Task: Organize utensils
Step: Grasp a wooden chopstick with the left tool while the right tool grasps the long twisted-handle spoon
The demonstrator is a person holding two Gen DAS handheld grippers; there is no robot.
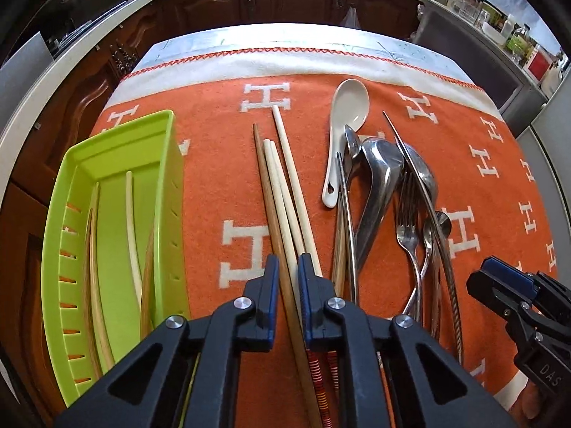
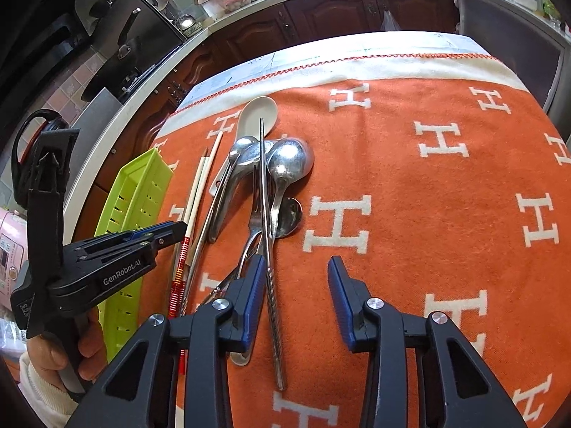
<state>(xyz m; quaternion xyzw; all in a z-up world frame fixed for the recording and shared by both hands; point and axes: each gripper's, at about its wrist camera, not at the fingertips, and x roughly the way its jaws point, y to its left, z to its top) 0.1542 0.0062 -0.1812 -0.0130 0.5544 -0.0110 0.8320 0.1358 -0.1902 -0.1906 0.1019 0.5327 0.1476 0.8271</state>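
Already the left tool (image 1: 288, 267) pinches a brown wooden chopstick (image 1: 273, 210) lengthwise, nearer the lime-green slotted plastic tray (image 1: 117, 149) than the half-open, empty right tool (image 2: 297, 274).

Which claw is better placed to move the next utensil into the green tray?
Left, probably. The left claw is clamped on a wooden chopstick right beside the green tray. The right claw stands open over the metal chopstick, farther away.
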